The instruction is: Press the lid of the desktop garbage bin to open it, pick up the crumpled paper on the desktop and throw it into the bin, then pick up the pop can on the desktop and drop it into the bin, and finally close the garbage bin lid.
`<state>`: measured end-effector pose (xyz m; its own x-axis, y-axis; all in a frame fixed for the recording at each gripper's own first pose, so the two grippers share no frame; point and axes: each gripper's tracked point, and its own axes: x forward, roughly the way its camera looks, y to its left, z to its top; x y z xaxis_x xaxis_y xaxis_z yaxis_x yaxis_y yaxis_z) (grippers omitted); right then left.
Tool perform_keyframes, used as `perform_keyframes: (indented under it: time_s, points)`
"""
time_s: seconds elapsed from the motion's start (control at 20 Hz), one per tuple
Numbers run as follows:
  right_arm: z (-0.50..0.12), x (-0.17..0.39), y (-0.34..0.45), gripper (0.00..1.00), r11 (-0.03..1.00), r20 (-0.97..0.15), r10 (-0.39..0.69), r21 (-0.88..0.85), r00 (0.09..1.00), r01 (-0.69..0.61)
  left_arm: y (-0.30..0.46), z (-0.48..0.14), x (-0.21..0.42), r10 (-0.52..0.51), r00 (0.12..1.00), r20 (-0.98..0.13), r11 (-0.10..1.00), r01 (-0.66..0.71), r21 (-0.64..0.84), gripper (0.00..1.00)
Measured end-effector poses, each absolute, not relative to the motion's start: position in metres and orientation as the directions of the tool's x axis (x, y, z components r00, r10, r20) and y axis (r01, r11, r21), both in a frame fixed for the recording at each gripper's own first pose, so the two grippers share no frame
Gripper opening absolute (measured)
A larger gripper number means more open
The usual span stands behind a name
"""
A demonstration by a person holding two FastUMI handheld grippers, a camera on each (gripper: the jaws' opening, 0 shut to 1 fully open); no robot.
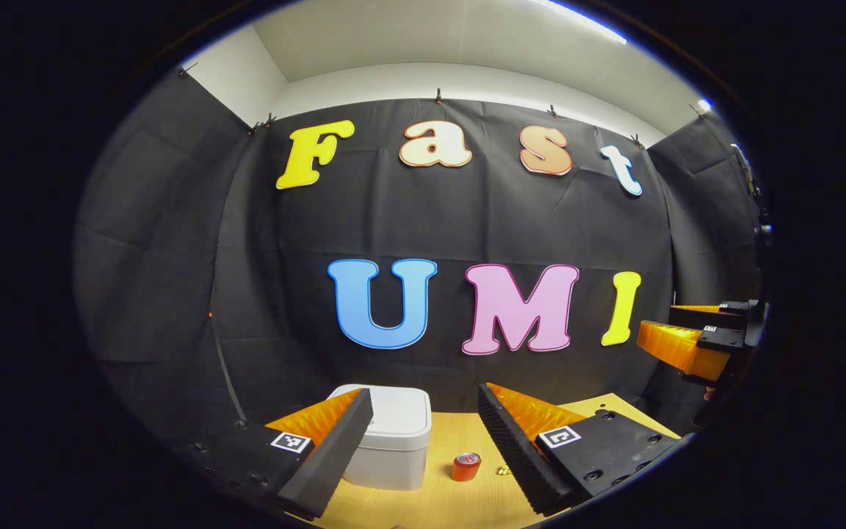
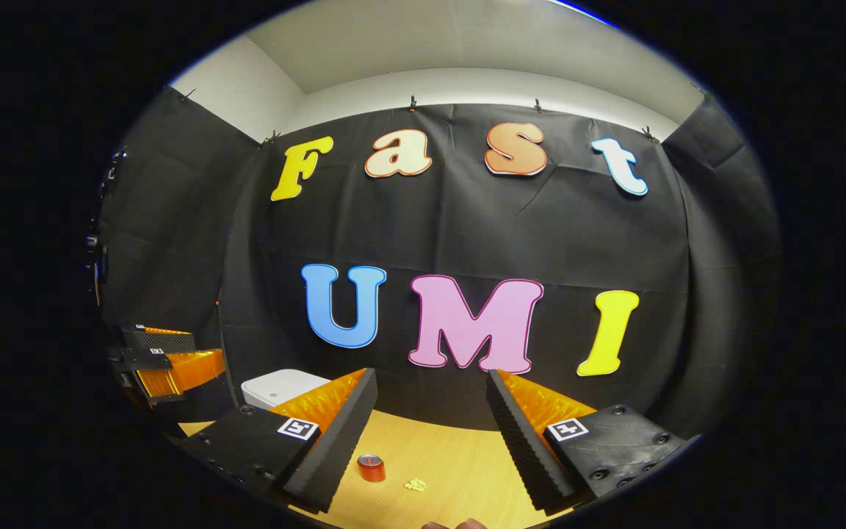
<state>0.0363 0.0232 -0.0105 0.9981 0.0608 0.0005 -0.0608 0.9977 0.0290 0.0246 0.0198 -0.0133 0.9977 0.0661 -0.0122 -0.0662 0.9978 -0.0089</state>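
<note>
A black-draped booth encloses a light wooden desktop (image 1: pixel 460 507) bearing a white garbage bin (image 1: pixel 392 433) with its lid down, a red pop can (image 1: pixel 466 466) just beside it, and a small yellowish crumpled paper (image 2: pixel 415 484) near the can. The left gripper (image 1: pixel 423 452) and right gripper (image 2: pixel 429 448) both hover above the desk, fingers spread and empty. Risk: the paper is small and lies close to the can, so a careless approach could knock the can over.
</note>
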Motion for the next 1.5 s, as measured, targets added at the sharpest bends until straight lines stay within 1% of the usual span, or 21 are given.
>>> perform_keyframes:
  time_s: [0.15,0.2,0.3,0.45,0.55,0.6,0.65,0.7,0.75,0.8,0.85,0.9,0.95,1.0,1.05,1.25,1.5]
  points:
    - [-0.013,0.039,0.028,0.96,0.997,-0.005,0.073,0.039,0.997,-0.073,0.025,-0.015,0.024,0.074,0.997,-0.008,0.997,-0.074,-0.011,0.96]
    - [-0.016,0.040,0.030,0.96,0.996,-0.015,0.081,0.040,0.997,-0.081,0.025,-0.018,0.024,0.068,0.998,-0.007,0.997,-0.068,-0.023,0.98]
    - [-0.020,0.042,0.031,0.96,0.995,-0.025,0.093,0.033,0.995,-0.092,0.027,-0.027,0.028,0.040,0.999,-0.012,0.998,-0.041,-0.050,0.96]
    - [-0.023,0.044,0.021,0.97,0.997,-0.030,0.068,0.027,0.997,-0.067,0.035,-0.045,0.044,-0.012,0.999,-0.034,0.998,0.010,-0.056,0.96]
    - [-0.023,0.044,0.010,0.96,0.999,-0.032,0.038,0.004,0.999,-0.038,0.052,-0.054,0.066,-0.013,0.998,-0.055,0.999,0.011,-0.038,0.96]
    - [-0.021,0.044,0.003,0.96,1.000,-0.026,0.016,-0.010,1.000,-0.016,0.059,-0.056,0.078,-0.018,0.998,-0.060,1.000,0.016,-0.025,0.92]
    - [-0.019,0.043,-0.003,0.96,1.000,-0.022,-0.007,-0.018,1.000,0.006,0.064,-0.057,0.088,-0.030,0.998,-0.059,1.000,0.029,-0.012,0.89]
    - [-0.019,0.043,-0.008,0.96,0.999,-0.020,-0.025,-0.021,0.999,0.025,0.069,-0.062,0.101,-0.035,0.997,-0.063,0.999,0.034,-0.003,0.80]
    - [-0.018,0.043,-0.012,0.97,0.999,-0.018,-0.044,-0.023,0.999,0.043,0.073,-0.065,0.115,-0.052,0.996,-0.068,0.999,0.052,0.002,0.74]
    - [-0.016,0.042,-0.016,0.97,0.998,-0.014,-0.064,-0.028,0.998,0.064,0.076,-0.071,0.127,-0.065,0.994,-0.087,0.998,0.066,0.008,0.61]
    - [-0.014,0.041,-0.021,0.97,0.996,-0.008,-0.085,-0.034,0.996,0.085,0.084,-0.079,0.139,-0.054,0.992,-0.110,0.998,0.057,0.024,0.55]
    - [-0.012,0.040,-0.025,0.97,0.994,-0.002,-0.102,-0.042,0.995,0.102,0.092,-0.086,0.153,-0.045,0.991,-0.125,0.998,0.052,0.048,0.35]
    - [-0.010,0.039,-0.028,0.96,0.992,0.004,-0.118,-0.053,0.993,0.118,0.099,-0.090,0.164,-0.037,0.991,-0.131,0.997,0.045,0.060,0.27]
    - [-0.009,0.038,-0.030,1.00,0.989,0.005,-0.130,-0.064,0.992,0.130,0.103,-0.096,0.176,-0.037,0.990,-0.139,0.997,0.046,0.057,0.14]
    - [-0.008,0.037,-0.033,0.96,0.986,0.008,-0.145,-0.079,0.989,0.145,0.105,-0.104,0.187,-0.047,0.986,-0.161,0.997,0.055,0.045,0.07]
    - [-0.011,0.038,-0.035,0.96,0.977,0.001,-0.182,-0.111,0.983,0.181,0.107,-0.147,0.207,-0.063,0.957,-0.282,0.998,0.068,0.006,0.06]
    - [-0.018,0.042,-0.021,0.96,0.979,-0.030,-0.178,-0.102,0.984,0.174,0.104,-0.178,0.217,-0.065,0.934,-0.350,0.998,0.067,-0.004,0.06]
